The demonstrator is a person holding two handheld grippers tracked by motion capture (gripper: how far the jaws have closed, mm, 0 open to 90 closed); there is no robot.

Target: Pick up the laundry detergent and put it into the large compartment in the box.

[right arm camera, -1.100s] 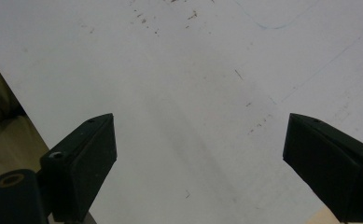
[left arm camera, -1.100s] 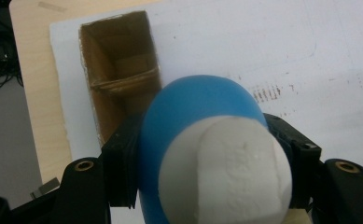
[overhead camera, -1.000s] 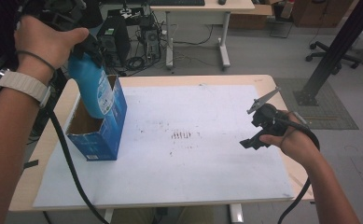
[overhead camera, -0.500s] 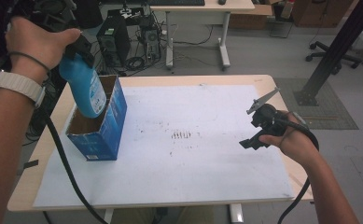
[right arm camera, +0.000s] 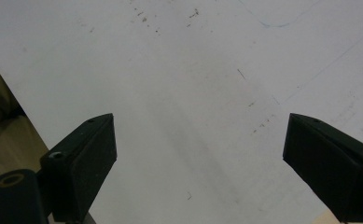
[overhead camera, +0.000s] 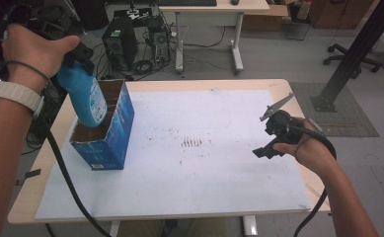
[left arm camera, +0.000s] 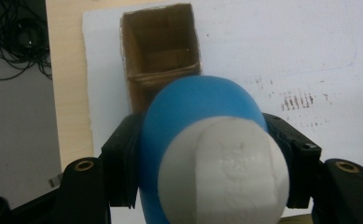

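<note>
The table carried a white sheet that covered most of its top, marked with a few dark smudges near its middle. On the sheet's left part stood a blue box, open at the top, with a brown inside split by a divider into compartments. Over the box's near compartment hung the blue bottle, tilted, its lower end just inside or at the box's opening; whether it touched the cardboard could not be told. The left gripper was clamped on the bottle near its top, above the box. In the left gripper view the black pads pressed the bottle's blue sides from both flanks, its white cap faced the camera, and the box lay just beyond it. The right gripper was held above the sheet's right part, well apart from the bottle and box; its jaws stood wide apart with nothing between them, over bare sheet
</note>
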